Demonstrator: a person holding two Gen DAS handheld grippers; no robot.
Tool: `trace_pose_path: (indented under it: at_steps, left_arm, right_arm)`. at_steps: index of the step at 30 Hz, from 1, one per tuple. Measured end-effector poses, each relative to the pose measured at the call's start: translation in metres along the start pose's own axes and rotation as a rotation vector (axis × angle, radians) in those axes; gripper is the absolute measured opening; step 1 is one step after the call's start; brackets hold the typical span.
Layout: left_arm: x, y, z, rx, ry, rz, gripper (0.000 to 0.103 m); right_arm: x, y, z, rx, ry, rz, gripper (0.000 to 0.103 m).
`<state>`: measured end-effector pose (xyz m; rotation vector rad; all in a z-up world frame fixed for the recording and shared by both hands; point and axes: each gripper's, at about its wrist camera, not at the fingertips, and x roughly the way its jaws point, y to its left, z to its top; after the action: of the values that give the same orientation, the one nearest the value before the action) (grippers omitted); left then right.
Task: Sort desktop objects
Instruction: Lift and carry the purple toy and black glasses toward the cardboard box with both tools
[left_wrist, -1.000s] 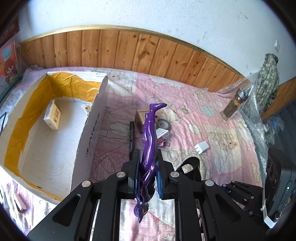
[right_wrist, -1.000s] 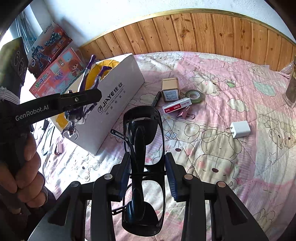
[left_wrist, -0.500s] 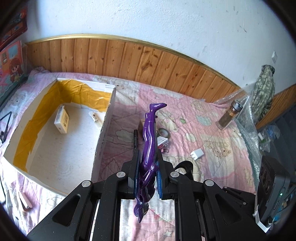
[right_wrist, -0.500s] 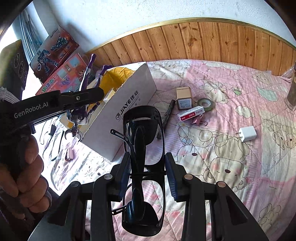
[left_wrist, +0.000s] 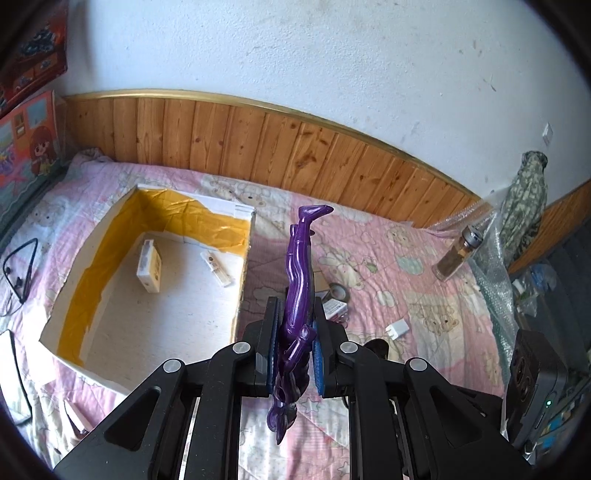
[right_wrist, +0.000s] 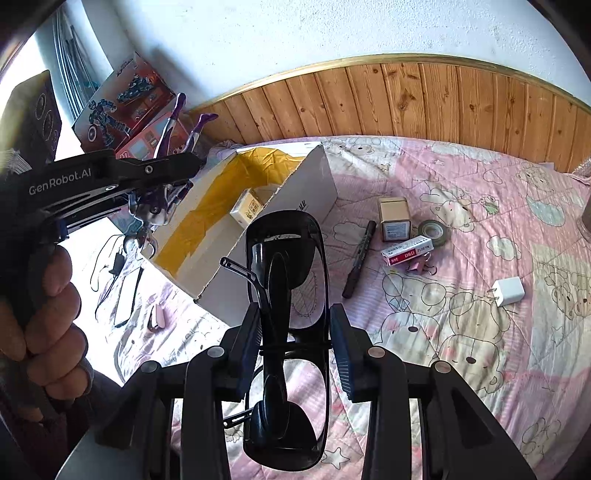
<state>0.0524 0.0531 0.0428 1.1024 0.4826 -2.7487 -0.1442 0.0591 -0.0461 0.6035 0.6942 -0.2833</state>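
Note:
My left gripper (left_wrist: 294, 332) is shut on a purple toy figure (left_wrist: 299, 266), held head down with its legs sticking up past the fingers. It hangs in the air beside the right wall of an open white cardboard box (left_wrist: 242, 273) lined with yellow tape. My right gripper (right_wrist: 293, 332) is shut on a pair of folded black sunglasses (right_wrist: 288, 251), also lifted above the bed. In the right wrist view the left gripper (right_wrist: 177, 168) with the purple toy figure (right_wrist: 151, 206) hovers at the box's (right_wrist: 310, 192) far left side, a hand gripping its handle.
Inside the box lie a small white-and-yellow carton (left_wrist: 149, 264) and a little tube (left_wrist: 218, 267). On the pink quilt (right_wrist: 461, 332) rest a marker (right_wrist: 358, 264), a small beige box (right_wrist: 394, 218), a tape roll (right_wrist: 433, 230), a red-and-white staple box (right_wrist: 406, 251) and a white charger (right_wrist: 509, 291). A jar (left_wrist: 456, 256) stands far right.
Both grippers have risen and pulled back with their loads; the box and the quilt items look smaller and more of the box's inside shows. Neither grip has altered.

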Motion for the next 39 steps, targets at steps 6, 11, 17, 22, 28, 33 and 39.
trace_pose_path:
  at_steps: [6, 11, 17, 22, 28, 33, 39]
  left_arm:
    - [0.000, 0.015, 0.004, 0.004, 0.002, 0.029, 0.015]
    - [0.003, 0.033, 0.007, -0.032, 0.007, 0.031, 0.015]
    - [0.006, 0.053, 0.010, -0.068, 0.006, 0.037, 0.015]
    - [0.007, 0.066, 0.011, -0.093, 0.005, 0.039, 0.015]
    - [0.012, 0.084, 0.013, -0.133, 0.017, 0.032, 0.015]
    - [0.016, 0.103, 0.012, -0.170, 0.033, 0.031, 0.015]
    - [0.020, 0.117, 0.010, -0.202, 0.045, 0.033, 0.015]
  right_arm:
    - [0.003, 0.006, 0.006, -0.012, -0.001, 0.007, 0.038]
    - [0.006, 0.013, 0.016, -0.033, 0.002, 0.013, 0.038]
    - [0.010, 0.023, 0.031, -0.068, 0.001, 0.016, 0.038]
    - [0.017, 0.035, 0.044, -0.101, 0.003, 0.019, 0.038]
    - [0.028, 0.050, 0.058, -0.140, 0.009, 0.028, 0.038]
    - [0.037, 0.060, 0.069, -0.172, 0.014, 0.037, 0.038]
    - [0.051, 0.073, 0.082, -0.212, 0.023, 0.044, 0.038]
